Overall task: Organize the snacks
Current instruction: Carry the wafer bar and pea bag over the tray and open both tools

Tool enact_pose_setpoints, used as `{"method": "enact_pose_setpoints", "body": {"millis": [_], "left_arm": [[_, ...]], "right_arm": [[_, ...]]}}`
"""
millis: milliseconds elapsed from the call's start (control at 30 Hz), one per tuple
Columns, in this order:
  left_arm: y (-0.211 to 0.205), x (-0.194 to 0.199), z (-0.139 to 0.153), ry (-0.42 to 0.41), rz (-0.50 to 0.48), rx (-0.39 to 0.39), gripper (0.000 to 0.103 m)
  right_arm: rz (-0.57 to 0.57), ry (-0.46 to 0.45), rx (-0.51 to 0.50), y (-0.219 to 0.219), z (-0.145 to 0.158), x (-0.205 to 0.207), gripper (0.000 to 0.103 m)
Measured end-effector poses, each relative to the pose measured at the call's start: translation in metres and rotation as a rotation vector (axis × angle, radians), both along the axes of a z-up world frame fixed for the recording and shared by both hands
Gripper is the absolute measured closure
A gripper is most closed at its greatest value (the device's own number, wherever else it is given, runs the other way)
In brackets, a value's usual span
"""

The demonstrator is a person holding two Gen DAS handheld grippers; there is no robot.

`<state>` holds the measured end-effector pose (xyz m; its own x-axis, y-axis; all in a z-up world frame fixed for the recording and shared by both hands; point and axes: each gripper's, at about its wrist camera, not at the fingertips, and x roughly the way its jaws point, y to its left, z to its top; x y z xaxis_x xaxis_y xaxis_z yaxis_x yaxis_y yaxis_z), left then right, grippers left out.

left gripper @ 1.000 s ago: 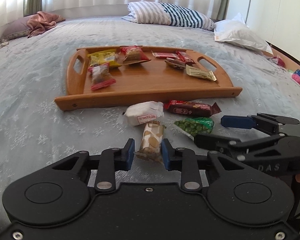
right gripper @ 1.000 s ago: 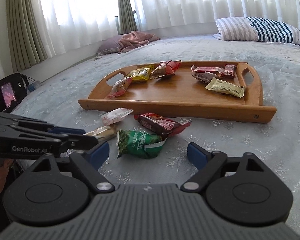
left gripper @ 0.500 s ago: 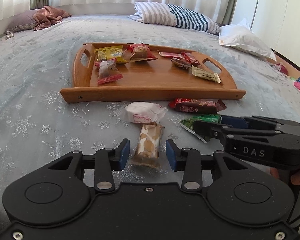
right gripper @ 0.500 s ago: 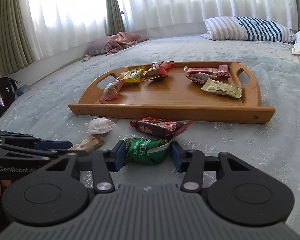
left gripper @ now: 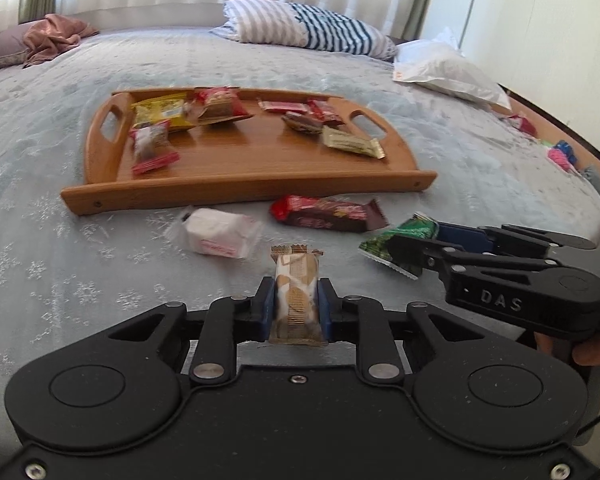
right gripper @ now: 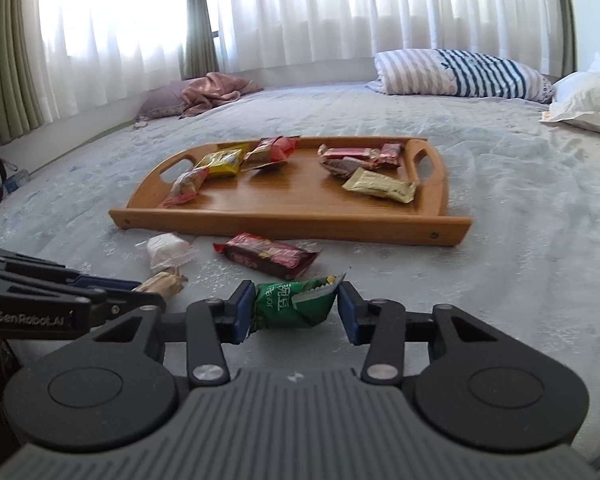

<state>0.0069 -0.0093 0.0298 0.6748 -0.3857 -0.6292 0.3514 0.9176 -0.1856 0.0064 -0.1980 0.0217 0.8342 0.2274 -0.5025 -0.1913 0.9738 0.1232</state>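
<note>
Several snacks lay in the tray (left gripper: 236, 196). Left gripper (left gripper: 296, 312) pinched a wafer bar (left gripper: 296, 292); right gripper (right gripper: 294, 310), jaws just closing, pinched a green packet (right gripper: 292, 306). Two snacks remained on the bed.

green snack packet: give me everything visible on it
The green packet is a small glossy foil pouch, crinkled, with white lettering and a torn-looking serrated edge. It sits between the blue pads of the right gripper, which has just been closing: the left pad presses its end, and the right pad meets its pointed upper corner. From the left wrist view its far end pokes past the fingertips, angled towards the tray. Whether it is clear of the bedspread cannot be told. No other snack touches it.
</note>
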Motion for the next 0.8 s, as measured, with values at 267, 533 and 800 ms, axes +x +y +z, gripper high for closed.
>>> {"method": "enact_pose_setpoints", "body": {"millis": [267, 533, 800], "left_arm": [[-0.009, 0.006, 0.02, -0.06, 0.002, -0.014, 0.082], [0.006, 0.035, 0.039, -0.119, 0.093, -0.015, 0.082], [0.018, 0.077, 0.039, -0.116, 0.166, -0.01, 0.082]], "right_arm": [[-0.051, -0.034, 0.01, -0.014, 0.009, 0.002, 0.058], [-0.085, -0.101, 0.033, -0.026, 0.026, 0.014, 0.058], [-0.081, -0.105, 0.09, -0.028, 0.032, 0.055, 0.058]]}}
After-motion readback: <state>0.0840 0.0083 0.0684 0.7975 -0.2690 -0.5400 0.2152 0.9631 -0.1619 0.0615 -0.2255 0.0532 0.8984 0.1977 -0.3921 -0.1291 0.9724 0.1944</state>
